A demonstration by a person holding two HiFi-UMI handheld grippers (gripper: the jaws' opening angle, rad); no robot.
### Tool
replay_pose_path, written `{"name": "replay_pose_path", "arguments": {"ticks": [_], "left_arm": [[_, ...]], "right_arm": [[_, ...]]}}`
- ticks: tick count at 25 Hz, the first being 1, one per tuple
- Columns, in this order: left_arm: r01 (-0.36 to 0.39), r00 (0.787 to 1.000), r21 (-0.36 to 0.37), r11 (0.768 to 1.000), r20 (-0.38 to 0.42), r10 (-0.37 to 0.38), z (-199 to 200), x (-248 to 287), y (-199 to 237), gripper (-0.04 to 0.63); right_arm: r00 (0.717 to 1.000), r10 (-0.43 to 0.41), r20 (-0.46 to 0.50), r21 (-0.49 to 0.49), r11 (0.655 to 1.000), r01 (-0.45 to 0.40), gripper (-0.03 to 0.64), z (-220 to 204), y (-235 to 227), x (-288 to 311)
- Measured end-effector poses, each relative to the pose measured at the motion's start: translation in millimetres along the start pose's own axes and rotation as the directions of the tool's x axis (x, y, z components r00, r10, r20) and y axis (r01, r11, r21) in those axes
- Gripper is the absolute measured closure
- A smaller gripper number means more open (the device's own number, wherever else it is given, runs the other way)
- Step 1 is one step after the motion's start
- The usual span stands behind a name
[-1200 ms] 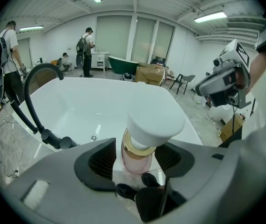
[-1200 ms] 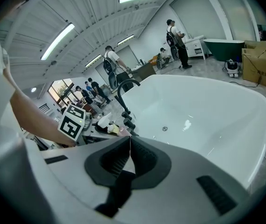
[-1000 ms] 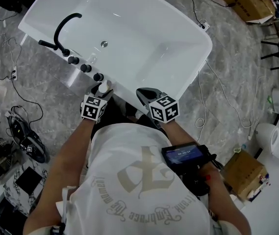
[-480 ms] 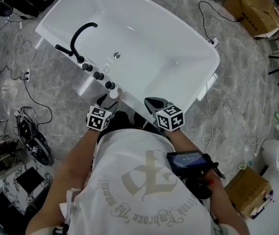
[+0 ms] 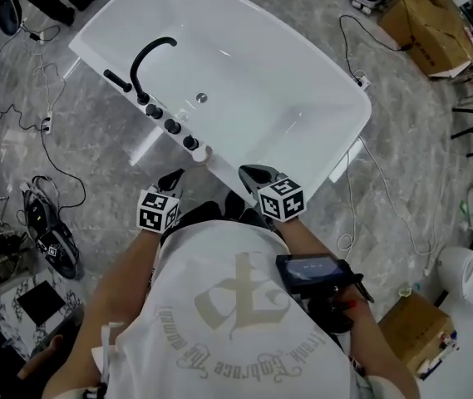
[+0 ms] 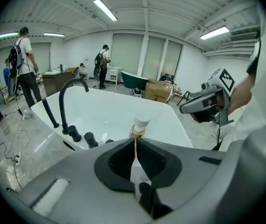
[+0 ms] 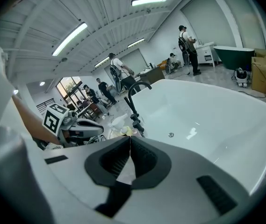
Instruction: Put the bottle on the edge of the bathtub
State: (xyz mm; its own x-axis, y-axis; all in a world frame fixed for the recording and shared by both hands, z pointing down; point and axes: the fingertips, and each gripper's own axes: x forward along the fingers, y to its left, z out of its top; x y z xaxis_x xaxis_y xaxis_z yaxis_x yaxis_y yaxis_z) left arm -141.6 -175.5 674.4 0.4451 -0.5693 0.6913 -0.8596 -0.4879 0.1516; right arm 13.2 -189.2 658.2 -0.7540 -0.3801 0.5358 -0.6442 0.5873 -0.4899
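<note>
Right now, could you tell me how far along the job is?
Done: the bottle stands upright on the bathtub edge beside the knobs. In hand: nothing; the left gripper, jaws just closed on nothing, sits apart from it; the right gripper is shut. Left: nothing visible.

Bathtub [image 5: 303, 81] glossy white, smooth; faucet [image 5: 136, 61] matt black; floor [image 5: 411, 106] polished grey marble.

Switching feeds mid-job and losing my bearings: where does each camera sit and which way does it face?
Head view: on the head, facing steeply down at the bathtub; shirt, left gripper, right gripper show.
Left gripper view: on that gripper, facing the bottle on the rim past just-closed, empty jaws.
Right gripper view: on that gripper, facing the faucet past shut jaws.
Shared: both gripper views show bottle and faucet.
</note>
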Motion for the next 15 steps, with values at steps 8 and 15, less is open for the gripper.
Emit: {"name": "replay_pose_path", "arguments": {"ticks": [8, 15], "left_arm": [[0.089, 0.985, -0.076, 0.993, 0.152, -0.076, 19.8, -53.7, -4.2, 0.589], [0.185, 0.936, -0.064, 0.981, 0.317, -0.156, 52.3, -94.5, -24.9, 0.589]], "right_arm": [[0.992, 0.018, 0.127, -0.083, 0.997, -0.008, 0.611, 37.0, 45.3, -6.5], [0.977, 0.046, 0.210, -0.132, 0.991, -0.019, 0.611, 52.6, 74.4, -31.5]]}}
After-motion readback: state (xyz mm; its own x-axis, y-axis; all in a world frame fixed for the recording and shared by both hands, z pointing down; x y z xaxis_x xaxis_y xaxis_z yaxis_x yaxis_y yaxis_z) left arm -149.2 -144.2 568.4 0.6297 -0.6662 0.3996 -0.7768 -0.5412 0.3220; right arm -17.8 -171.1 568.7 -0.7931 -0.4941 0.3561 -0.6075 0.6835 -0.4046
